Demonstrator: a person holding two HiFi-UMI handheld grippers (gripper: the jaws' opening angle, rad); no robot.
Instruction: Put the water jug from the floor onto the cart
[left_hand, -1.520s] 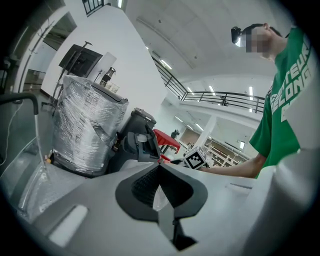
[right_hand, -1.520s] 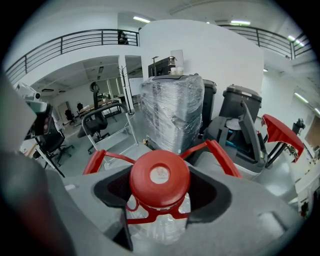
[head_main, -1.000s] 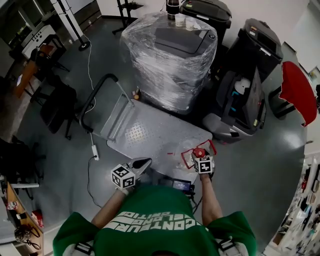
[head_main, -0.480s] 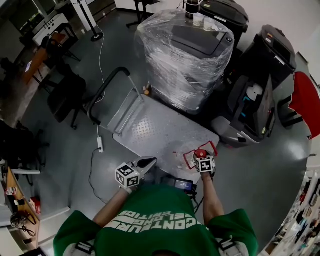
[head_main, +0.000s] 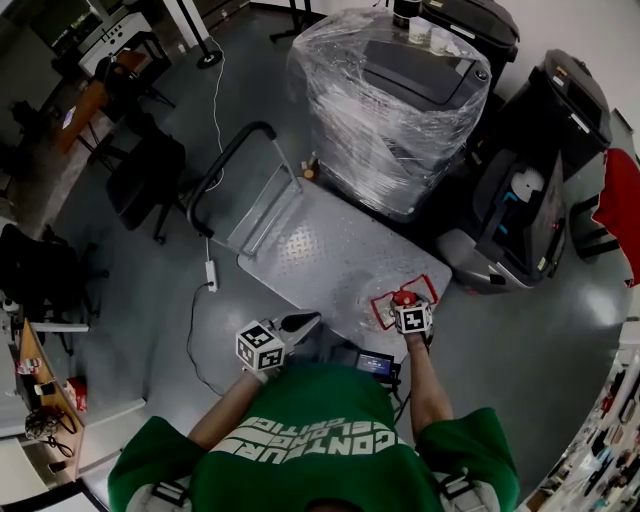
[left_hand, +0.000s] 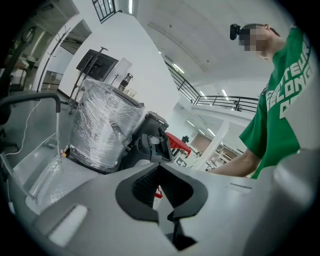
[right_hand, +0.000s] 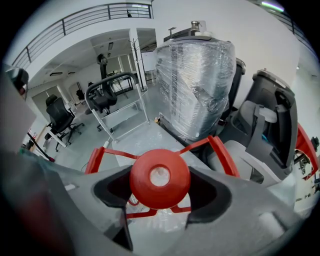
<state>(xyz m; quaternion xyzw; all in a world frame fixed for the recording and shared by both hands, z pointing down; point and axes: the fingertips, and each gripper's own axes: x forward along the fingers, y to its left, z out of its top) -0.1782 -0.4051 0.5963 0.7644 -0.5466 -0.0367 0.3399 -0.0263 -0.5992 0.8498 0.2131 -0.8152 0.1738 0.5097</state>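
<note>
The water jug (head_main: 388, 307) is clear plastic with a red cap (right_hand: 160, 178) and a red carrying frame. My right gripper (head_main: 404, 304) is shut on its neck just under the cap, and the right gripper view (right_hand: 160, 189) shows the cap sitting between the jaws. The jug is at the near right corner of the cart's grey deck (head_main: 320, 250); whether it rests on the deck or hangs above it I cannot tell. The cart's black push handle (head_main: 235, 160) rises at its far left. My left gripper (head_main: 298, 323) is shut and empty, by the deck's near edge.
A machine wrapped in plastic film (head_main: 390, 100) stands right behind the cart. Black printers (head_main: 520, 200) crowd the right side. Office chairs (head_main: 140, 180) and a desk stand at the left. A white power strip and cable (head_main: 211, 272) lie on the floor left of the cart.
The head view has moved forward and the cart sits lower and nearer in it. My right gripper stays shut on the jug. The left gripper keeps its place beside me.
</note>
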